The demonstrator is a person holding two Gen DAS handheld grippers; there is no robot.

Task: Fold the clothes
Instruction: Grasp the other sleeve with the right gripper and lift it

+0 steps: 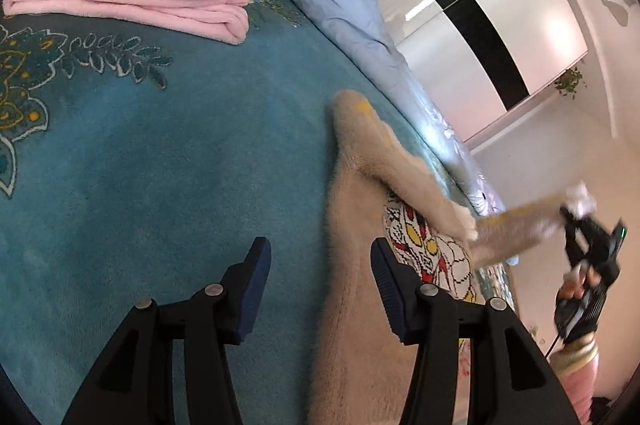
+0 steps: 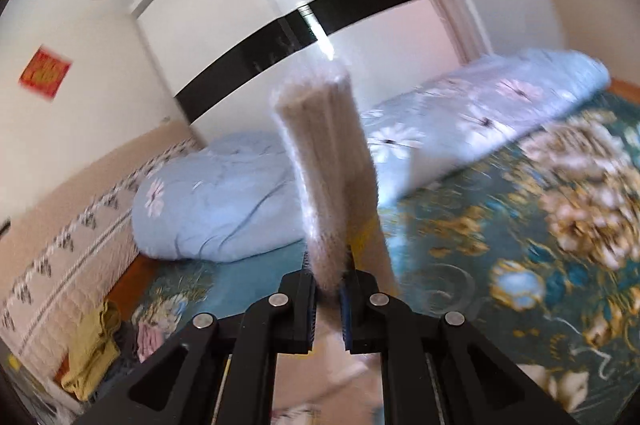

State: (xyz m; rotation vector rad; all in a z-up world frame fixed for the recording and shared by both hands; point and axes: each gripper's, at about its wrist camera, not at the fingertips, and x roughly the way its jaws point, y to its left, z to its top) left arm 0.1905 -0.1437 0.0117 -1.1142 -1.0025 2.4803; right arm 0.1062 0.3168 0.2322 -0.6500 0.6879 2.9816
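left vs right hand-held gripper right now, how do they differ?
The left hand-held gripper is open and holds nothing; the right hand-held gripper is shut on the beige sweater sleeve. Left sits low over the sweater's edge on the teal blanket; right holds the sleeve lifted off the bed. Both have black arms and blue pads.

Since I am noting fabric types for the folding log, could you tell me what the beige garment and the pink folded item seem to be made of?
Beige garment: apparently fuzzy knit or faux fur; fine hairs stand off its edges. Pink folded item: probably soft matte fleece, with thick rounded folds.
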